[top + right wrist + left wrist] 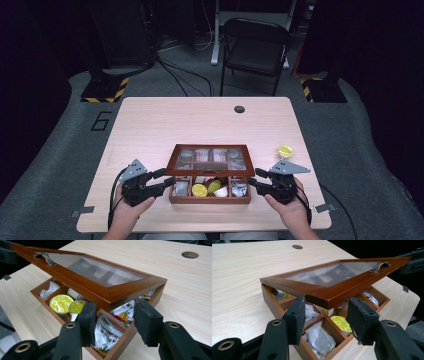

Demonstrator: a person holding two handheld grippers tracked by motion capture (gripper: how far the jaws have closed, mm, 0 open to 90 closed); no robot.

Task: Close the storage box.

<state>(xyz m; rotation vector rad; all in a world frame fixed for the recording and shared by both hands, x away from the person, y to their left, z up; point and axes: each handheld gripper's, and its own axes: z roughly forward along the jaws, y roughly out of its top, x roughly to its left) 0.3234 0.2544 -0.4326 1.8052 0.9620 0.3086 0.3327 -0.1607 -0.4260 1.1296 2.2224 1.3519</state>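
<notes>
The wooden box (210, 192) sits near the front edge of the counter (150, 125), between the two hands; its glass-paned lid (210, 160) is raised at the front and hinged at the back, tilted over the compartments; behind the box the counter lies bare up to a round cable hole (239, 109), and a small yellow capsule (285, 151) rests apart near the right edge; to either side of the box there is only a narrow strip of counter, taken up by the hands.

The left hand-held gripper (167, 179) stands at the lid's front left corner; in the left gripper view its jaws are set apart on either side of that corner (324, 301), the wood between the pads, though whether the pads press on it I cannot tell; the right hand-held gripper (252, 178) stands likewise at the front right corner (110, 302), jaws apart with the corner between them, contact unclear.

Under the lid lie white tea bags (320, 338), a yellow-topped capsule (60, 303) and printed sachets (107, 332) in separate compartments.
</notes>
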